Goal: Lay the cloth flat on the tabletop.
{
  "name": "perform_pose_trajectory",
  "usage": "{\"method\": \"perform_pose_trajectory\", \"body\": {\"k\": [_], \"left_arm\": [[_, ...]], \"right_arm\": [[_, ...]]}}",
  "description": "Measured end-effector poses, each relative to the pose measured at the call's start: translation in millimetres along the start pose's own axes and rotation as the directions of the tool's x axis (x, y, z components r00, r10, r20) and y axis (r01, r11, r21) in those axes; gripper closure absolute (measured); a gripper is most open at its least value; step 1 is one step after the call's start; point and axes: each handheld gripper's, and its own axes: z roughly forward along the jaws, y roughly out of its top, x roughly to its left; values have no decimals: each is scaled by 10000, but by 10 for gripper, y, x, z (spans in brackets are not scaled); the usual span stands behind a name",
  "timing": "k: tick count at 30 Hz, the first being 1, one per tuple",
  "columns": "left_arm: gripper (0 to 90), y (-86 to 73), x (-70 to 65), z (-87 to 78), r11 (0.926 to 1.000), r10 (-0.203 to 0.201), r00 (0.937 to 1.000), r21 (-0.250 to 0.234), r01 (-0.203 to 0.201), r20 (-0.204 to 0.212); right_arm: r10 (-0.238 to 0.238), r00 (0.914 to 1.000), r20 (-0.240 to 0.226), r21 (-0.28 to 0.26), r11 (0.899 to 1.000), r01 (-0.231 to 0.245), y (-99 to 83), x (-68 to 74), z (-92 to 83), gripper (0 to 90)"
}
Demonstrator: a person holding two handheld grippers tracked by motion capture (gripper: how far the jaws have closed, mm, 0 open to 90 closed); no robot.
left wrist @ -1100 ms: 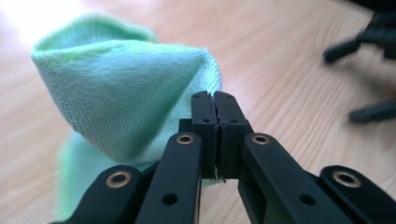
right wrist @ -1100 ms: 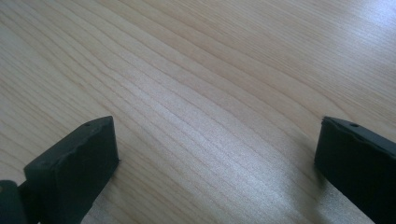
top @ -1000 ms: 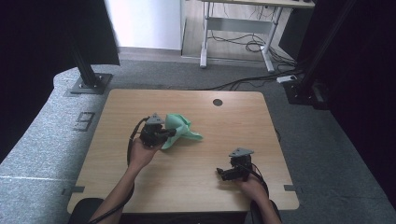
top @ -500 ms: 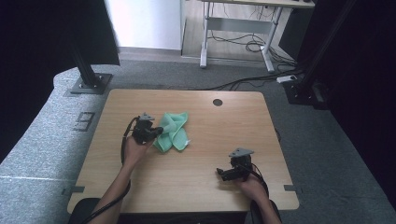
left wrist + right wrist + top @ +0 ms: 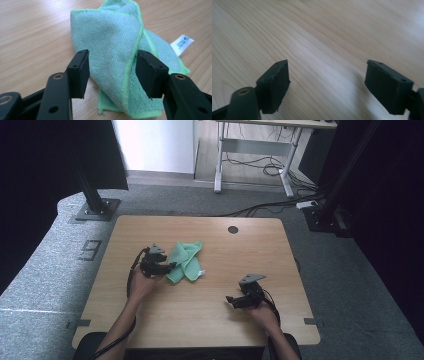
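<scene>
a wooden table [image 5: 200,315] with rounded corners and a light grain is seen standing on grey carpeted floor [image 5: 45,270]. a round dark cable hole [image 5: 233,229] is set into the top near its far edge. a green cloth [image 5: 186,261], loosely folded over on itself, is laid directly on the top, left of the middle. its brighter green hem and a small white label [image 5: 181,44] at one edge are shown in the left gripper view, the label lying flat on the wood. the near half of the top is taken up only by bare grain.
</scene>
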Motion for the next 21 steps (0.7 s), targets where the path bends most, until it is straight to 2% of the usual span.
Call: {"method": "perform_pose_trajectory", "body": {"k": [3, 5, 8, 16, 21], "left_arm": [[432, -30, 7, 5, 10000, 17, 10000, 10, -17, 81], [413, -66, 0, 10, 10000, 76, 9998, 51, -76, 171], [388, -100, -30, 13, 9995, 310, 9995, 113, -311, 74], [371, -166, -41, 6, 9988, 465, 9989, 174, -466, 77], [379, -222, -48, 26, 9982, 546, 9985, 230, -548, 56]], "right_arm": [[-114, 9997, -212, -105, 9999, 112, 78, 43, 26, 243], [-266, 9982, -538, -240, 9994, 253, 197, 98, 89, 291], [-523, 9951, -844, -315, 9983, 498, 315, 140, 174, 335], [-961, 9866, -1321, -394, 9950, 916, 626, 274, 399, 442], [-1158, 9828, -1440, -369, 9931, 1116, 805, 360, 549, 462]]}}
